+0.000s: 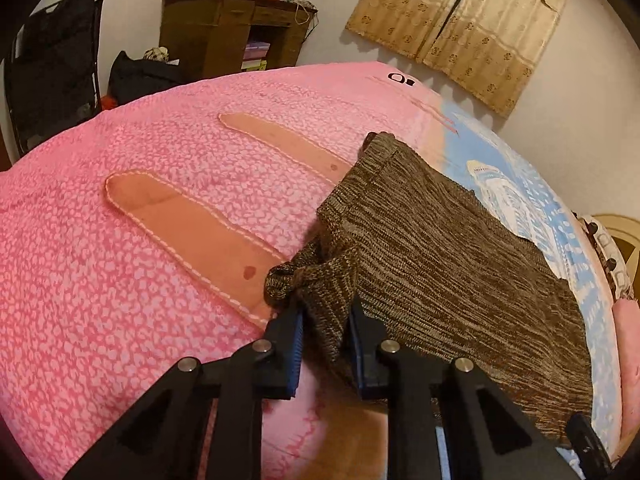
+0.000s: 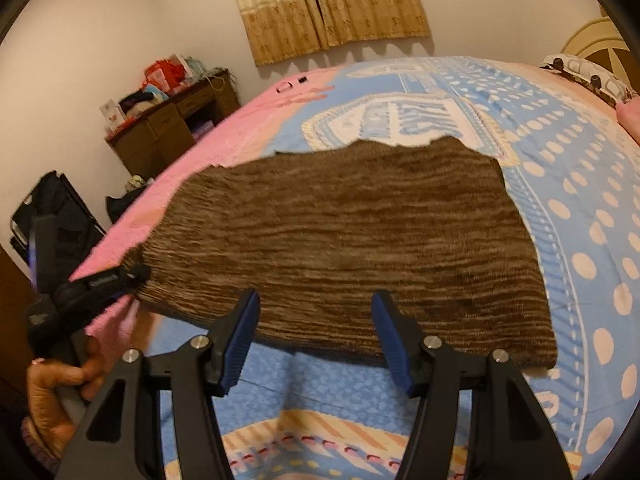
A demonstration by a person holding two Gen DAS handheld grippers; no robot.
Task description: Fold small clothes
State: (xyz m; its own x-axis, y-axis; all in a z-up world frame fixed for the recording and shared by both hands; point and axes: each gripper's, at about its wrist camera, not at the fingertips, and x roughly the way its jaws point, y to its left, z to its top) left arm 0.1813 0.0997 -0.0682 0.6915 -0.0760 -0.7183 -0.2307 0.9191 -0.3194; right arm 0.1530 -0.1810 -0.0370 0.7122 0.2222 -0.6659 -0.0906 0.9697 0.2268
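Observation:
A brown marled knit garment (image 1: 440,248) lies spread flat on the bed, across the seam between the pink blanket and the blue patterned cover. My left gripper (image 1: 326,316) is shut on the garment's bunched near-left corner, and fabric fills the gap between its blue pads. In the right wrist view the garment (image 2: 340,232) stretches across the middle, with the left gripper (image 2: 134,274) at its left corner, held by a hand (image 2: 60,392). My right gripper (image 2: 316,298) stands open just over the garment's near edge, pads apart, gripping nothing.
The bed carries a pink blanket (image 1: 120,280) and a blue dotted cover (image 2: 580,220). A wooden desk (image 1: 232,28) with clutter, a black chair (image 1: 52,64) and a dark bag stand beyond the bed's far side. Curtains (image 2: 332,4) hang on the wall; a pillow (image 2: 588,72) lies at the headboard.

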